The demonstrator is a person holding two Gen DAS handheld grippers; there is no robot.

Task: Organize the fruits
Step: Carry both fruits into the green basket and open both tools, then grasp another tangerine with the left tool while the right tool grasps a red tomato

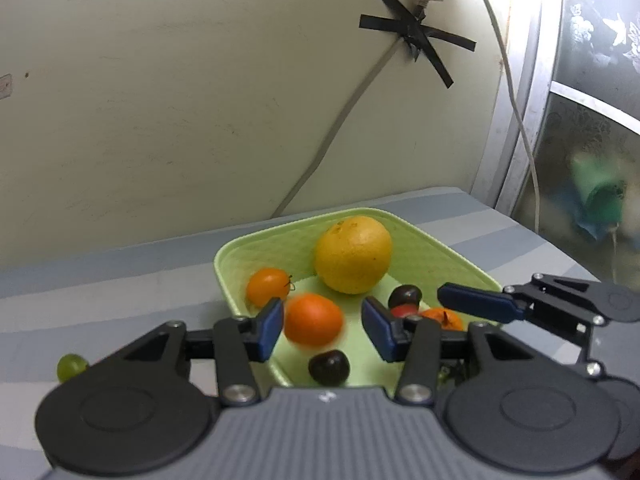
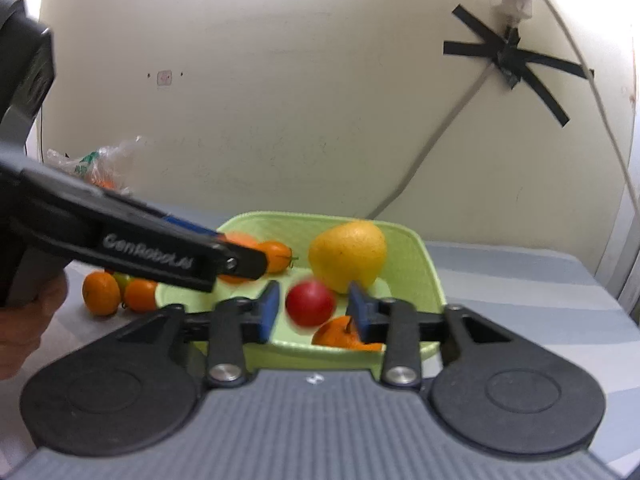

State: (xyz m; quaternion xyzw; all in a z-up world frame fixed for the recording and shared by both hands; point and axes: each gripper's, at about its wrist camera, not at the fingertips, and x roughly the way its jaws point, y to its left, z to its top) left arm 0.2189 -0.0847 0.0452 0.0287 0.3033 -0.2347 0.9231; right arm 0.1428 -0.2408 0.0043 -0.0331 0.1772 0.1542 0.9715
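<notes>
A light green tray (image 1: 456, 252) (image 2: 430, 264) holds a big yellow citrus (image 1: 353, 255) (image 2: 347, 255), small oranges, two dark plums (image 1: 329, 367) and other fruit. My left gripper (image 1: 322, 326) is open over the tray's near left part. A blurred orange (image 1: 313, 319) sits loose between its fingers with gaps on both sides. My right gripper (image 2: 312, 310) is open over the tray's near right part. A blurred red fruit (image 2: 310, 302) sits loose between its fingers. Each gripper shows in the other's view.
A green grape (image 1: 71, 365) lies on the striped grey cloth left of the tray. Two oranges (image 2: 120, 293) and a greenish fruit lie outside the tray's left side. A plastic bag (image 2: 94, 164) stands at the back left. Cables hang on the wall behind.
</notes>
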